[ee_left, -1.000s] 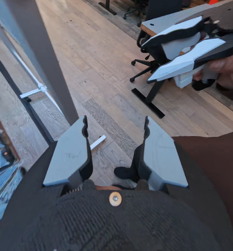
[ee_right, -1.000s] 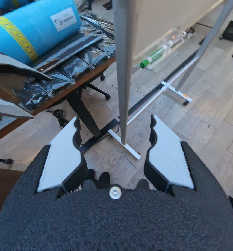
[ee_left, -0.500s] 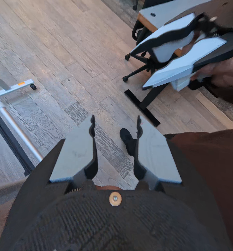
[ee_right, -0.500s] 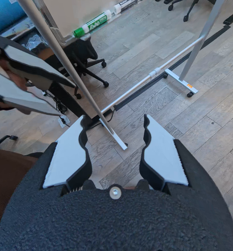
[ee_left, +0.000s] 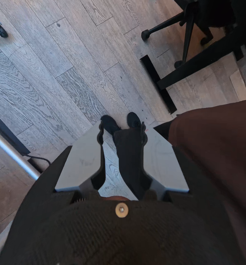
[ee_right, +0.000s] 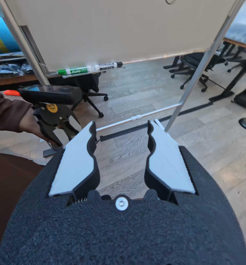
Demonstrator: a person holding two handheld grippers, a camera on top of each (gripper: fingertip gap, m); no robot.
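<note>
The left tongs [ee_left: 121,126] have been tipped down toward the wooden floor [ee_left: 62,71]; both black shoes [ee_left: 110,124] and a dark trouser leg [ee_left: 128,150] are now framed between the fingers, whose gap has been narrowed. The right tongs are no longer seen in the left wrist view. The right tongs [ee_right: 120,124] have been raised toward the whiteboard [ee_right: 112,28]; its green marker [ee_right: 75,71] now sits centrally, and the left tongs [ee_right: 65,127] are seen lower, pointing downward.
</note>
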